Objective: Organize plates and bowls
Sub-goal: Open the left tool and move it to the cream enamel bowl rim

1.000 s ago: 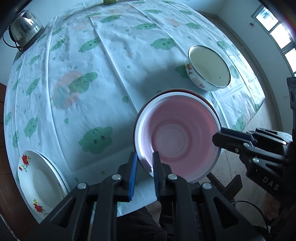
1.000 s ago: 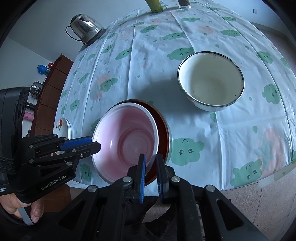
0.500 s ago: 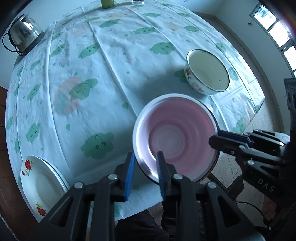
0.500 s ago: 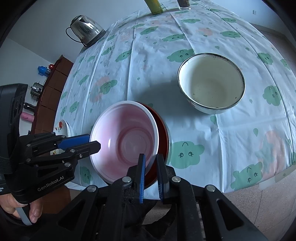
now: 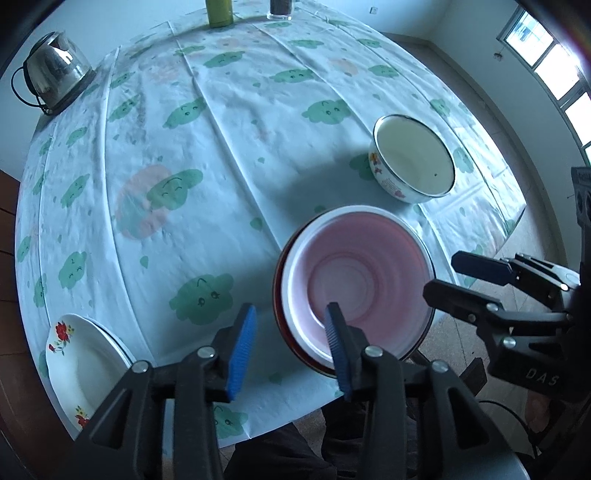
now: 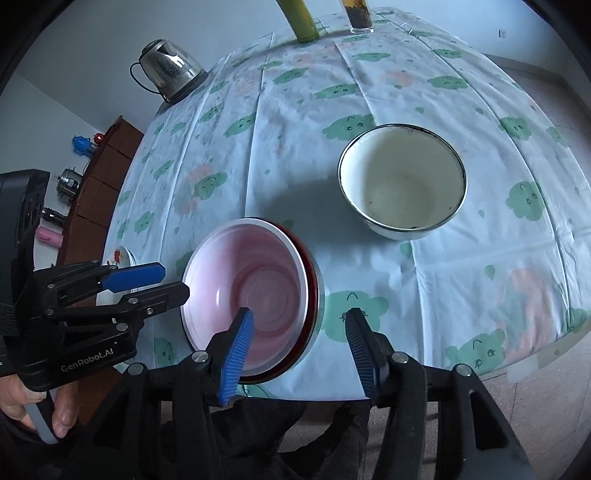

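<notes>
A white bowl with a pink inside (image 5: pixel 354 284) sits nested in a red bowl (image 6: pixel 312 291) near the table's front edge. My left gripper (image 5: pixel 290 347) straddles its near left rim. The jaws are opening, one pad over the bowl's inside and one outside, neither pressing. My right gripper (image 6: pixel 299 354) straddles the near right rim the same way, jaws opening and clear of the rim. Each gripper shows in the other's view, the right gripper (image 5: pixel 443 275) and the left gripper (image 6: pixel 168 282). A cream enamel bowl (image 5: pixel 413 162) stands alone farther back right. Flowered white plates (image 5: pixel 81 362) lie stacked at the front left.
A kettle (image 5: pixel 55 77) stands at the far left corner of the table (image 5: pixel 229 147). A green bottle (image 5: pixel 219 13) and a glass (image 5: pixel 280 9) stand at the far edge. A brown cabinet (image 6: pixel 99 177) is beyond the left side. A hand (image 6: pixel 55 410) holds the left gripper's handle.
Both grippers were shut on the pink bowl's rim and have opened, the left first. The bowl has settled lower into the red bowl.
</notes>
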Motion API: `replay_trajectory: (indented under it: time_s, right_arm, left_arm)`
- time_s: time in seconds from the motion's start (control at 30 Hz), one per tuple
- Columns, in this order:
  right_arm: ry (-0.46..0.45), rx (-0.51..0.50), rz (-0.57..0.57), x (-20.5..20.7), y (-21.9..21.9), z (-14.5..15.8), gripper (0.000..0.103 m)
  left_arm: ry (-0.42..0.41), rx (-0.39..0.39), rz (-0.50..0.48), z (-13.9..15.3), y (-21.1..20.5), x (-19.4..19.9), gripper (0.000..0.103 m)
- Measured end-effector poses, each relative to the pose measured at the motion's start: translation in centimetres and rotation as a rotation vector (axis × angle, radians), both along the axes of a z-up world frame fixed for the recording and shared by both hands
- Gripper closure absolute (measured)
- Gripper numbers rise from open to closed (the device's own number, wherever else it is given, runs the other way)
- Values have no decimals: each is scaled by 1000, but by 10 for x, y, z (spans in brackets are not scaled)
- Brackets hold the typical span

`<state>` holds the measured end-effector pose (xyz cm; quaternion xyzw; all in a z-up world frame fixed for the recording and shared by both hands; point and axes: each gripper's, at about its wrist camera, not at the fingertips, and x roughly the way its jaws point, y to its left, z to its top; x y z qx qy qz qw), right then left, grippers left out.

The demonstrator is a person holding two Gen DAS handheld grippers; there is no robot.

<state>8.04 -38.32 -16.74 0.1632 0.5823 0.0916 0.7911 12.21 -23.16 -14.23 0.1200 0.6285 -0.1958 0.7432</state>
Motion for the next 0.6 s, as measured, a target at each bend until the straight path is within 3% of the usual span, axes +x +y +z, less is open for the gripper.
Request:
replay_trajectory:
  time_s: [0.6]
  right_arm:
    - [-26, 25, -61, -5, -22, 0, 49]
  left_arm:
    - [-68, -12, 32, 13, -4, 9, 46]
